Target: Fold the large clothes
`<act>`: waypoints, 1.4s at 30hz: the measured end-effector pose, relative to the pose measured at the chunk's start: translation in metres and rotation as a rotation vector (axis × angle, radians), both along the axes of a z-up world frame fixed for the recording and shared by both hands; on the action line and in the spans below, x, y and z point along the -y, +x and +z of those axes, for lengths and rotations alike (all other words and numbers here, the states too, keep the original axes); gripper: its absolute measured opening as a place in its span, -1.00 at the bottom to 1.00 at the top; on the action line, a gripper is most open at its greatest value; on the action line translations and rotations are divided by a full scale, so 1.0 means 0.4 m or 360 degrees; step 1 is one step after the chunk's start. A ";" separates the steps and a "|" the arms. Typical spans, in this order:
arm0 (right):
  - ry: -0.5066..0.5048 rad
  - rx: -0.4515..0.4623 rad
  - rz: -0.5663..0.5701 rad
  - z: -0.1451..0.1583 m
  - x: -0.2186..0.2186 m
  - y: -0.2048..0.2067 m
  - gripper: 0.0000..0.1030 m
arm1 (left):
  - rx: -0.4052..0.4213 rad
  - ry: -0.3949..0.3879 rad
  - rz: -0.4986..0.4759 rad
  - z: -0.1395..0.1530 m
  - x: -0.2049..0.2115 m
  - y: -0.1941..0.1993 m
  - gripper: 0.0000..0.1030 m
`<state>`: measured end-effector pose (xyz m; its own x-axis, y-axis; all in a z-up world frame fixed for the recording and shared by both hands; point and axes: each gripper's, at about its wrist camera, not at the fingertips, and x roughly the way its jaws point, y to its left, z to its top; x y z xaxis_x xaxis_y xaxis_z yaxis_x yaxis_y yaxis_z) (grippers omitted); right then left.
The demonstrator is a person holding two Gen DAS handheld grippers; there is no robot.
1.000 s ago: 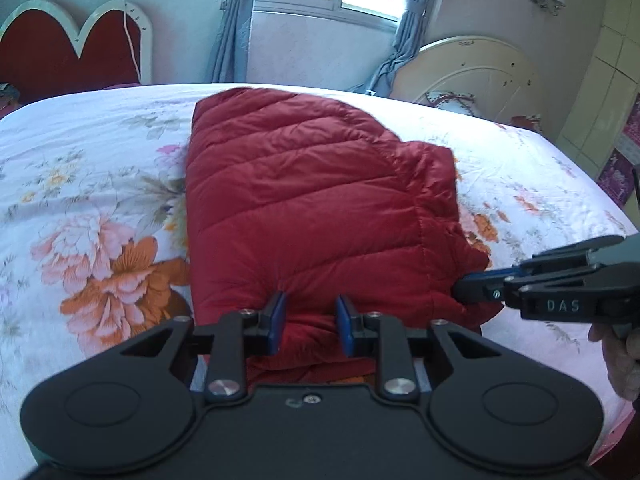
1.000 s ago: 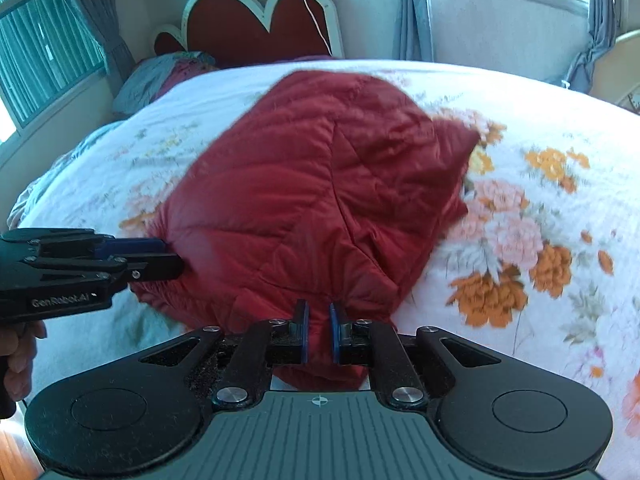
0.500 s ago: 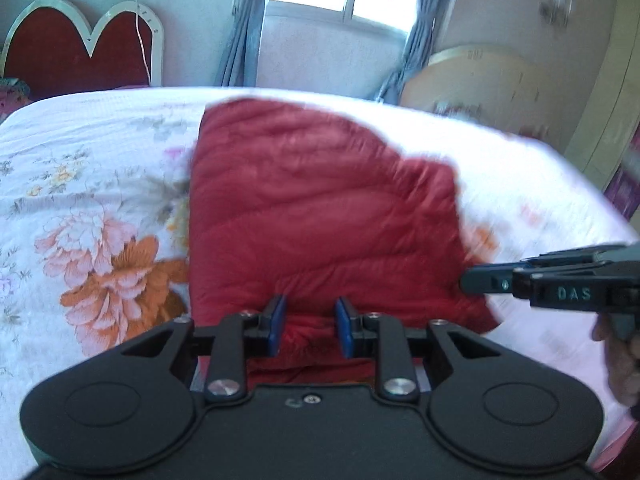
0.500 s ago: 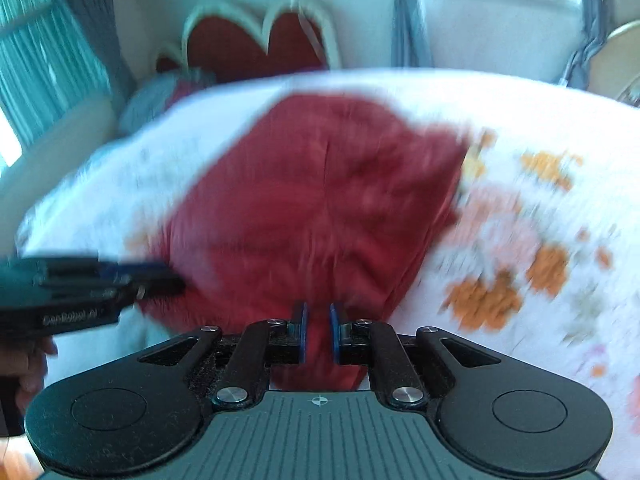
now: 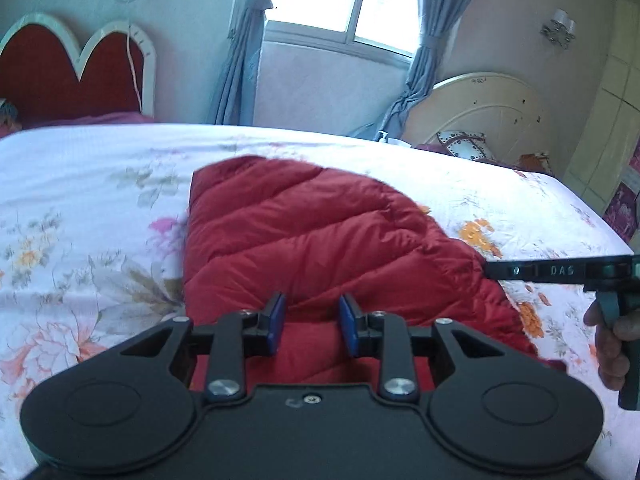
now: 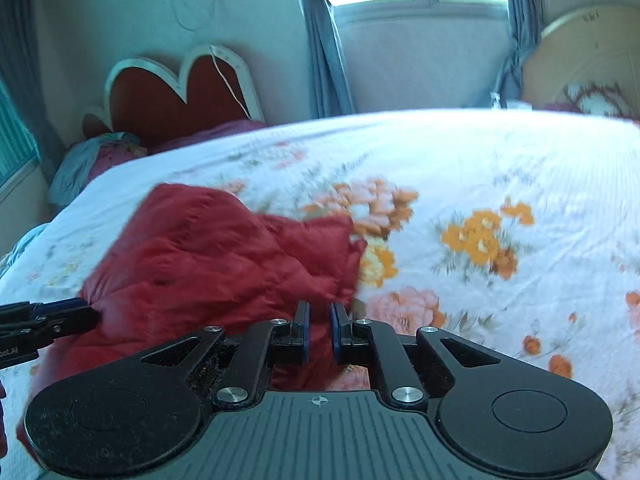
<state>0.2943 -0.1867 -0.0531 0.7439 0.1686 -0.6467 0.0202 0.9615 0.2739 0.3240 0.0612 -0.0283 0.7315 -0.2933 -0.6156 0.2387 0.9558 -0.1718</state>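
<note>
I have the red quilted jacket (image 5: 320, 236) lying on the flowered bed (image 5: 80, 184), its near hem toward me. My left claw (image 5: 311, 326) pinches a thick bunch of that hem between its blue pads; my right claw (image 6: 319, 330), nearly pressed together, nips a thin edge at the other corner. I judge I am mid-fold, both corners in hand. Next I should carry the hem toward the far edge, keeping both claws level so the padding doesn't slide or bunch.
</note>
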 end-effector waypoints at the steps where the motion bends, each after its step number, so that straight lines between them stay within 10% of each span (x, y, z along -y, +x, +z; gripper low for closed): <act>1: 0.0025 -0.0023 0.0000 -0.015 0.002 0.005 -0.82 | -0.0001 -0.0006 0.0005 -0.004 -0.005 -0.001 -0.42; 13: 0.0099 -0.0137 0.0057 -0.046 -0.003 0.031 -0.82 | -0.0057 0.0073 -0.0031 -0.003 -0.009 0.004 -0.48; 22: 0.0285 0.0043 0.0218 0.058 -0.050 -0.146 -0.82 | 0.0060 0.0025 -0.0107 0.053 -0.001 -0.163 -0.29; 37: 0.0007 -0.0167 0.0441 -0.030 -0.191 -0.236 -0.82 | -0.0048 0.0169 -0.0035 -0.001 0.004 -0.250 -0.37; 42: 0.0047 0.0002 0.0376 0.046 -0.170 -0.234 -0.82 | 0.0053 0.0091 -0.0022 0.056 -0.007 -0.249 -0.40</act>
<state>0.2006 -0.1187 -0.0349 0.6822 0.3570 -0.6381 -0.2050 0.9311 0.3018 0.2245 0.0641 -0.0061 0.7481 -0.2684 -0.6069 0.2565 0.9604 -0.1086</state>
